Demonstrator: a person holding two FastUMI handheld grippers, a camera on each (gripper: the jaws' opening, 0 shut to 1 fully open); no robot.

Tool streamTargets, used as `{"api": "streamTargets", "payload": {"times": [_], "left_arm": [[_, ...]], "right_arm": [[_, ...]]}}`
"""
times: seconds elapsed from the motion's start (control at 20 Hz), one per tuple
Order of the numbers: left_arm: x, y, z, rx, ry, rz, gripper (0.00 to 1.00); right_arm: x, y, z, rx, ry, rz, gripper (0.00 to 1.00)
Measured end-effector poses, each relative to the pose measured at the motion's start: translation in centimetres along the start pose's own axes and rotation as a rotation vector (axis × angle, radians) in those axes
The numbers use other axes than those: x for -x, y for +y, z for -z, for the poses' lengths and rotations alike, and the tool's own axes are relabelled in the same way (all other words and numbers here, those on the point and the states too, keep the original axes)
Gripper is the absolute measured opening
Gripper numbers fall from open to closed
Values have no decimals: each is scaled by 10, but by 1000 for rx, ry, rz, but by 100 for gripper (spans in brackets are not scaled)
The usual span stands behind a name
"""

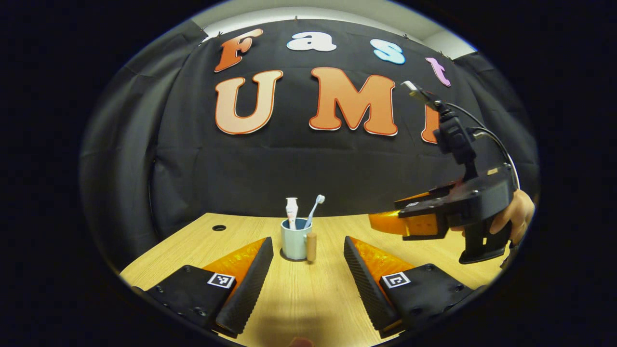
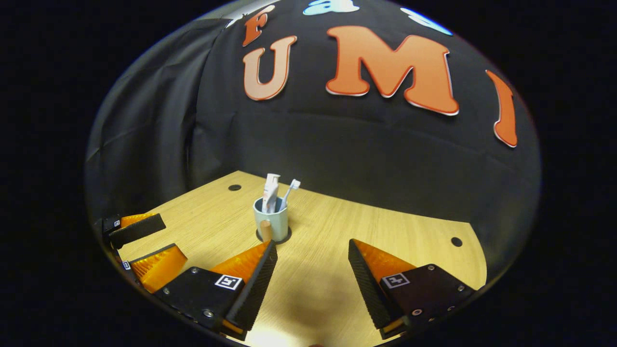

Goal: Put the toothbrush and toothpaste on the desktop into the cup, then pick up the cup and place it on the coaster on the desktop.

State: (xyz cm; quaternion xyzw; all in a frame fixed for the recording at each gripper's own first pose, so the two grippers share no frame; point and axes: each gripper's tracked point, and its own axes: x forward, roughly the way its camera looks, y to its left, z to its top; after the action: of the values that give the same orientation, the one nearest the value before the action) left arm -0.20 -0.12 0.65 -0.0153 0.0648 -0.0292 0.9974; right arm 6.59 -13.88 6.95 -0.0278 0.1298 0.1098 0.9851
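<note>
Both grippers, left gripper [image 1: 308, 250] and right gripper [image 2: 312, 253], gape apart; cup [image 1: 295, 243] stands just beyond, untouched.

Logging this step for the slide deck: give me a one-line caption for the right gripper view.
Open right gripper faces the cup, holding toothbrush and toothpaste, on its coaster.

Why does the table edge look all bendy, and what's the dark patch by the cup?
Left gripper view: the fisheye lens bends the table; everything looks sharp. Right gripper view: a dark ring sits under the cup, maybe its shadow or the coaster, and bright glare hits the near table edge.
</note>
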Motion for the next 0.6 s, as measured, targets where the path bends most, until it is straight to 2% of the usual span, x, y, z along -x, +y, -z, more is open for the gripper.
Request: {"api": "streamTargets", "payload": {"times": [0.3,0.6], "left_arm": [[-6,-22,-16,-35,-60,1,95],[-5,-27,-28,-28,-120,-14,95]], "right_arm": [[37,-37,-10,6,-175,104,90],[56,-53,-3,15,-271,159,91]]}}
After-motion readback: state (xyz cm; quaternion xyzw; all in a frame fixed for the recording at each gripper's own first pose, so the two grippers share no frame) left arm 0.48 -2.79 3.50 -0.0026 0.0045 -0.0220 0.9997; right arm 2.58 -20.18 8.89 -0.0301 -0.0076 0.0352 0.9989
